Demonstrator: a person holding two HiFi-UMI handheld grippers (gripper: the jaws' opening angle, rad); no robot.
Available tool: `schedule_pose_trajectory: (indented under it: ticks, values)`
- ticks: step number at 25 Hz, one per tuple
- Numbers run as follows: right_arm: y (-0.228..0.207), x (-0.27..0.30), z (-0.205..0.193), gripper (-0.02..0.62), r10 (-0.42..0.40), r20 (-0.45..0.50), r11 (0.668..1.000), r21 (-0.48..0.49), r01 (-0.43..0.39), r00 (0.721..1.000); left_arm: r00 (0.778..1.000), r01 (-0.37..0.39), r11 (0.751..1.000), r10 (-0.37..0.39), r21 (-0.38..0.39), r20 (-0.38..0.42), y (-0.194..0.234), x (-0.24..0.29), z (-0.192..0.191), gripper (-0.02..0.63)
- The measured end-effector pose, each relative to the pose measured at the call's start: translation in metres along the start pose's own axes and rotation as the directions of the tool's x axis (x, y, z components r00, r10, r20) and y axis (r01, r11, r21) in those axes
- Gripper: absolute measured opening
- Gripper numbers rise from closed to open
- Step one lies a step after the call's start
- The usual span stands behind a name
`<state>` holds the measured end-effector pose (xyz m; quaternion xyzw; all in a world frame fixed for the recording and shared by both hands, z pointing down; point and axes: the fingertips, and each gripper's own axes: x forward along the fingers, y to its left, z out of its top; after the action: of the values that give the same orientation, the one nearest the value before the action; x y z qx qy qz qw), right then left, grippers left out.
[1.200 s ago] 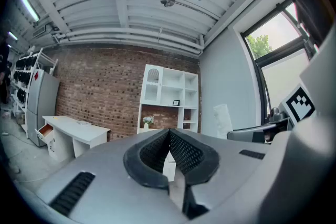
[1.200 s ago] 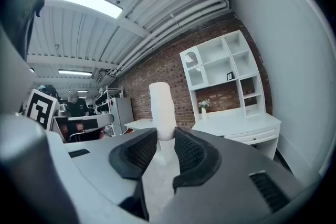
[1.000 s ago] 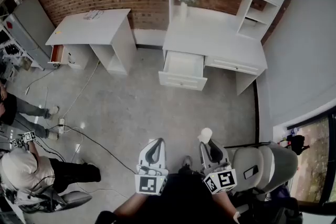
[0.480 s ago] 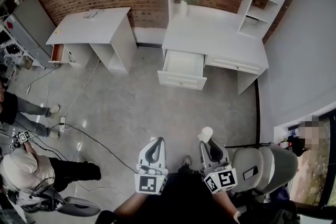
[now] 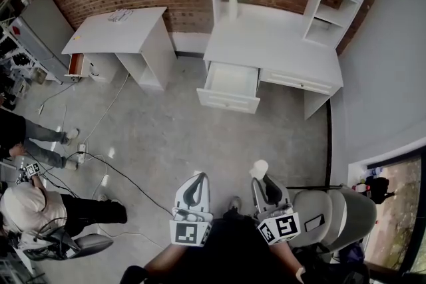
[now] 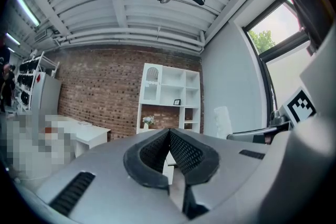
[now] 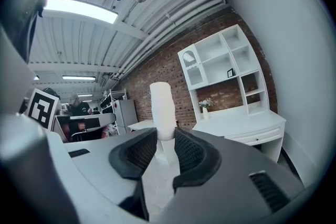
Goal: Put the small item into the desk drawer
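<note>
My right gripper (image 5: 265, 184) is shut on a small white cylinder-like item (image 5: 259, 169), which sticks out past the jaw tips (image 7: 161, 105). My left gripper (image 5: 196, 188) is shut with nothing in it, its pads meeting at the tip (image 6: 169, 131). Both are held level low in the head view, over grey floor. Across the floor stands the white desk (image 5: 266, 43) with a hutch. Its left drawer (image 5: 229, 84) is pulled out and looks empty. The right gripper (image 7: 165, 139) points toward the desk (image 7: 247, 122).
A second white desk (image 5: 123, 33) stands at the left against the brick wall. Cables (image 5: 113, 173) run over the floor at the left, where people (image 5: 30, 209) sit. A grey chair (image 5: 333, 209) is close at my right. A small drawer (image 5: 299, 82) beside the open one is closed.
The view has crept a little toward the desk, with both grippers keeping their place in it. The white item stays in the right jaws. A person at the left has shifted.
</note>
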<state>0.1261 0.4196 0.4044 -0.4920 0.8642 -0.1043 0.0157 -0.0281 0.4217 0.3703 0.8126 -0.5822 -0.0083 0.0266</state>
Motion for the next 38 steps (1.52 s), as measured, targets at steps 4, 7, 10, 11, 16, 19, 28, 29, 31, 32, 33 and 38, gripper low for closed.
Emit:
schedule_pose_trajectory:
  ticks: [4,7,10,11,16,19,28,29,31,32,33,38]
  values:
    - [-0.02,-0.005,0.003,0.121,0.023,0.0,1.0,-0.003,-0.023,1.0,1.0,-0.022,1.0,0.022,0.0,-0.009,-0.017,0.008,-0.003,0.025]
    - [-0.034,-0.007,0.004,0.121,0.05,0.008,0.999,-0.012,-0.05,0.999,0.999,-0.039,0.999,0.039,0.004,-0.015,-0.028,0.012,-0.006,0.025]
    - [-0.046,-0.007,0.005,0.12,0.067,0.011,0.998,-0.018,-0.067,0.998,0.998,-0.052,0.999,0.052,0.012,-0.026,-0.036,0.014,-0.009,0.025]
    - [-0.049,-0.007,0.004,0.121,0.067,0.011,0.998,-0.016,-0.067,0.998,0.998,-0.054,0.998,0.054,0.014,-0.029,-0.038,0.015,-0.01,0.025]
    - [-0.056,-0.005,0.003,0.121,0.054,0.01,0.999,0.004,-0.054,0.998,0.998,-0.051,0.999,0.052,0.02,-0.037,-0.04,0.019,-0.012,0.025]
    - [-0.06,0.004,0.003,0.121,0.051,0.004,0.999,-0.005,-0.051,0.999,0.998,-0.044,0.999,0.044,0.005,-0.039,-0.037,0.031,-0.014,0.025]
    - [-0.071,0.053,0.006,0.121,-0.003,-0.017,1.0,-0.014,0.003,1.0,1.0,0.015,0.999,-0.016,-0.043,-0.026,-0.008,0.089,-0.022,0.025]
    - [-0.072,0.063,0.007,0.121,-0.007,-0.02,1.0,-0.018,0.006,1.0,1.0,0.019,0.999,-0.02,-0.043,-0.018,-0.001,0.097,-0.021,0.025]
    - [-0.074,0.086,0.011,0.121,-0.009,-0.026,1.0,-0.027,0.008,1.0,1.0,0.023,0.999,-0.023,-0.045,-0.007,0.014,0.114,-0.019,0.025]
    - [-0.075,0.098,0.013,0.121,-0.009,-0.03,1.0,-0.03,0.008,1.0,1.0,0.025,0.998,-0.025,-0.056,-0.008,0.023,0.123,-0.018,0.025]
    - [-0.076,0.11,0.016,0.121,-0.011,-0.033,0.999,-0.034,0.01,0.999,1.0,0.026,0.997,-0.027,-0.07,-0.01,0.032,0.132,-0.018,0.025]
    - [-0.075,0.169,0.034,0.121,-0.021,-0.038,0.998,-0.053,0.019,0.999,0.999,0.04,0.995,-0.041,-0.097,-0.007,0.076,0.173,-0.01,0.025]
